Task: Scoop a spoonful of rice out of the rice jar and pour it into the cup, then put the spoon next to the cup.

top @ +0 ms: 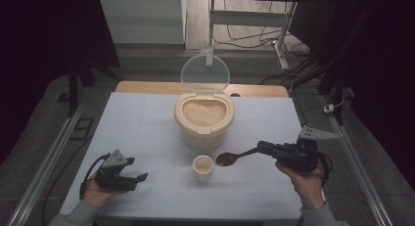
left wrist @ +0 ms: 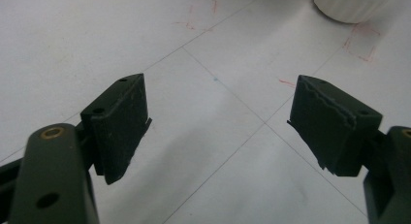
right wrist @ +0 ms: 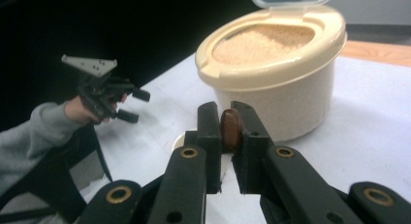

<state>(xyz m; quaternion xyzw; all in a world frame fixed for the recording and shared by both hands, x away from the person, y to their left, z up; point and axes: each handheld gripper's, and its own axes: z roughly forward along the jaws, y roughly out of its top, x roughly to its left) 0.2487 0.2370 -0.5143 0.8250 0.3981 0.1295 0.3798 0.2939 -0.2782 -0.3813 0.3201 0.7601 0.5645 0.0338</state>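
**Spoon poised between grain tub and cup**

We begin with the table (top: 147,118), a pale sheet ruled in faint squares, which keeps everything within easy reach of both hands. Near its middle stands the cream tub (top: 204,133), and we take its clear hinged lid (top: 205,73), standing upright at the back, to be open so that the tan grain (top: 203,112) inside can be scooped from the near side.

Next in size come the grippers. Our right gripper (top: 259,147) has its jaws clamped on the handle of a brown spoon (top: 230,158); in the right gripper view the handle's end (right wrist: 229,128) sits squeezed between the two black pads. The spoon is held roughly level, its bowl hanging just to the right of the cup and in front of the tub, apart from both. We judge that it is held level so that anything in it stays put, though we cannot tell whether it carries grain. Our left gripper (top: 139,179) rests low at the table's near left, jaws well apart with nothing between them, seemingly kept out of the way.

Smallest is the white cup (top: 203,168), just in front of the tub, placed close so a scoop travels little; something tan lies inside.

We find no brand, label or readable writing; faint red pen marks (left wrist: 361,42) near the cup's base spell nothing.
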